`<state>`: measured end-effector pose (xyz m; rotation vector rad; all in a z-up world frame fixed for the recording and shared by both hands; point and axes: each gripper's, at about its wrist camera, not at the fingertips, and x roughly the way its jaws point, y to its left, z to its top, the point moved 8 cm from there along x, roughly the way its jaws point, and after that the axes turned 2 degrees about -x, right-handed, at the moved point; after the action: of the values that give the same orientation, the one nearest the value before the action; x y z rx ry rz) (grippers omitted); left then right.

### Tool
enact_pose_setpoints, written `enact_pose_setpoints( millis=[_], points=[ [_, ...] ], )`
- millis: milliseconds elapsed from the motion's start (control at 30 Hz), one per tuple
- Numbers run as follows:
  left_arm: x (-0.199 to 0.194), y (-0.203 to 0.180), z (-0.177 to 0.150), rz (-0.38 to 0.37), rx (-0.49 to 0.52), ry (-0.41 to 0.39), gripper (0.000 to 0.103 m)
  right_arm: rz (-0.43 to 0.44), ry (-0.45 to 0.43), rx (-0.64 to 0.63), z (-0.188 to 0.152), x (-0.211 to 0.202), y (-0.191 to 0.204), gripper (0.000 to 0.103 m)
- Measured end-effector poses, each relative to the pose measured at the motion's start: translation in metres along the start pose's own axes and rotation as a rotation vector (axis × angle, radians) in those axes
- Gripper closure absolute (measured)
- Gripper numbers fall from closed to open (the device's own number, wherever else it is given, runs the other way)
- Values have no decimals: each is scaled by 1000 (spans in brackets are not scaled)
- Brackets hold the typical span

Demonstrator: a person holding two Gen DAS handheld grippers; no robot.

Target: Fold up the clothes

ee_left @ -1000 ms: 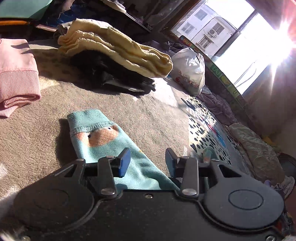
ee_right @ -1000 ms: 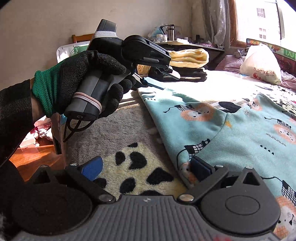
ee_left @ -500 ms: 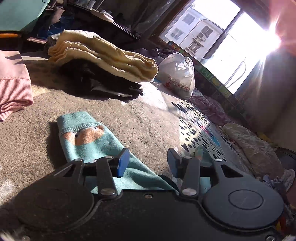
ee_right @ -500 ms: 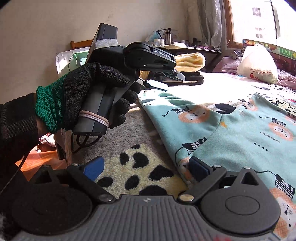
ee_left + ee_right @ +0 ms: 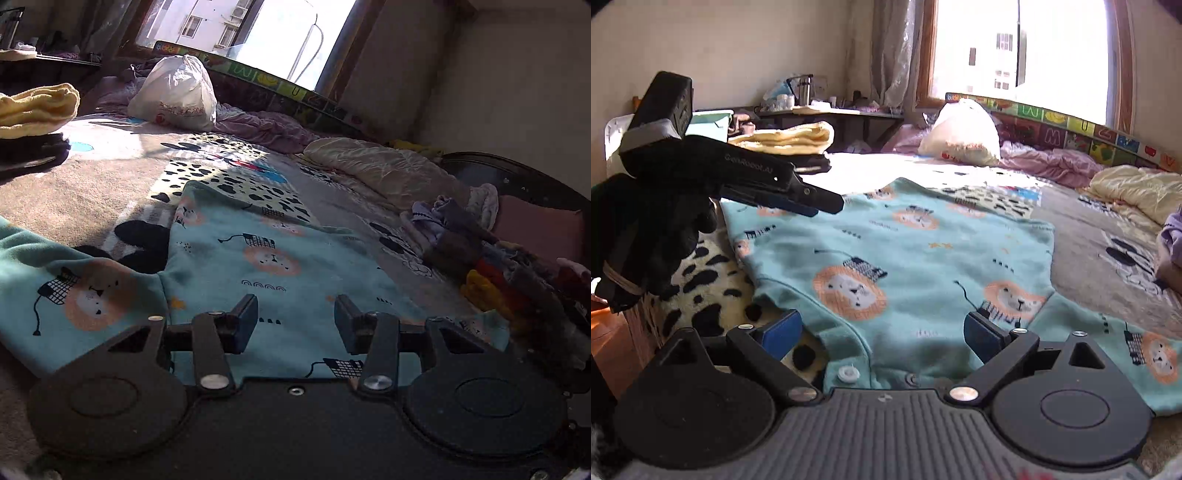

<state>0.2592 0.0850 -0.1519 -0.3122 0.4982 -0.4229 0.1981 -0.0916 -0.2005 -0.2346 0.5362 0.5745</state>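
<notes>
A teal baby garment [image 5: 923, 258] printed with orange lions lies spread flat on the bed, its snap-button edge [image 5: 849, 373] nearest me. My right gripper [image 5: 882, 332] stands open wide, low over that near edge, with cloth between its fingers but not pinched. A black-gloved hand [image 5: 646, 236] holds the left gripper [image 5: 820, 199] above the garment's far left sleeve. In the left wrist view the left gripper [image 5: 295, 321] is open just above the teal garment [image 5: 258, 258], with nothing held.
A folded yellow towel [image 5: 786, 138] on dark clothes sits at the back left. A white plastic bag [image 5: 960, 133], pink bedding [image 5: 1052, 162] and a cream quilt [image 5: 1134, 188] lie by the window. A pile of mixed clothes [image 5: 498, 266] lies right of the garment.
The left gripper swung right, from the sleeve cuff to over the garment's body. The right gripper shifted right along the near edge and now straddles the snap-button hem.
</notes>
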Motion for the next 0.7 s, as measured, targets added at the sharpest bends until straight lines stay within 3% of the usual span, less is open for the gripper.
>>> enact_pose_setpoints(
  millis=[100,200,233,300,367,400,467,533,567,600,667,700],
  points=[
    [23,-22,-48,90,130,174,58,8,-1,-64,-13,-10,-4,7],
    [15,-51,-57,152,300,93,58,-18,-41,-63,-13,-22,-6,9],
    [10,-58,-57,124,275,66,58,-20,-64,-59,-14,-24,-5,8],
    [11,-67,-69,108,255,87,53,-8,5,-20,-22,-14,-9,8],
    [22,-70,-91,175,341,155,49,33,20,107,-27,-16,-21,11],
    [20,-76,-94,200,411,129,49,52,9,178,-27,-20,-28,11],
    [15,-80,-89,225,404,136,49,79,-18,314,-28,-34,-41,13],
    [-3,-86,-80,200,337,57,49,95,-37,462,-35,-43,-57,13],
    [-7,-86,-77,221,331,27,48,102,-46,540,-40,-46,-66,14],
    [-7,-83,-77,250,326,28,44,116,-61,617,-44,-47,-74,16],
    [1,-61,-85,282,211,128,42,152,-99,767,-51,-49,-87,18],
    [-3,-56,-80,259,149,102,43,161,-112,814,-53,-49,-91,18]
  ],
)
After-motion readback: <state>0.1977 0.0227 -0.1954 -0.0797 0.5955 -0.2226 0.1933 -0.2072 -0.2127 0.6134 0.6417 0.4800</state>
